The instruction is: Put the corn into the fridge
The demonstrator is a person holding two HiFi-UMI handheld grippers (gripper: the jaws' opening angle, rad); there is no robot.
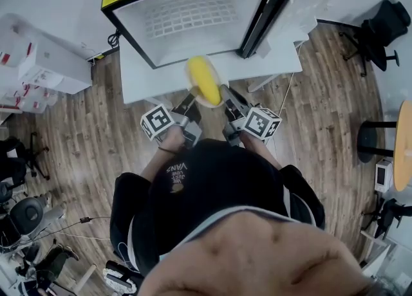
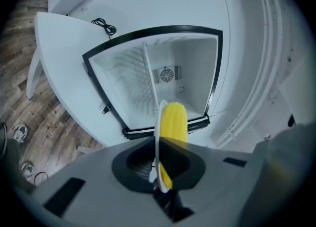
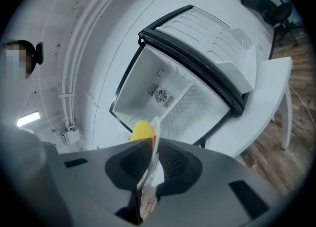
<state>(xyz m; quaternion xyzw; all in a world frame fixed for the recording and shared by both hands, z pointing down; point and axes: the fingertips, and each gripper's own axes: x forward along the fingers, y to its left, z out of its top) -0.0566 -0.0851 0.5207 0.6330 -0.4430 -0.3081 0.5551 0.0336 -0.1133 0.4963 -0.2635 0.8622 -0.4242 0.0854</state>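
A yellow corn cob [image 1: 203, 80] lies on a small white plate [image 1: 213, 103] that I hold in the air before the open mini fridge [image 1: 193, 15]. My left gripper [image 1: 191, 98] is shut on the plate's left rim and my right gripper [image 1: 226, 96] on its right rim. In the left gripper view the plate [image 2: 157, 137] shows edge-on between the jaws of the gripper [image 2: 158, 171], with the corn [image 2: 174, 122] to its right. In the right gripper view the gripper [image 3: 148, 181] pinches the plate [image 3: 154, 144], with the corn [image 3: 142, 130] to its left. The fridge interior [image 2: 173, 80] looks empty, its door [image 1: 293, 5] swung right.
The fridge stands on a white table [image 1: 138, 76]. A black cable [image 2: 103, 25] lies on the table beside it. White boxes [image 1: 38, 63] are stacked at the left. Office chairs [image 1: 380, 31] and a round wooden table [image 1: 404, 143] stand at the right. The floor is wood.
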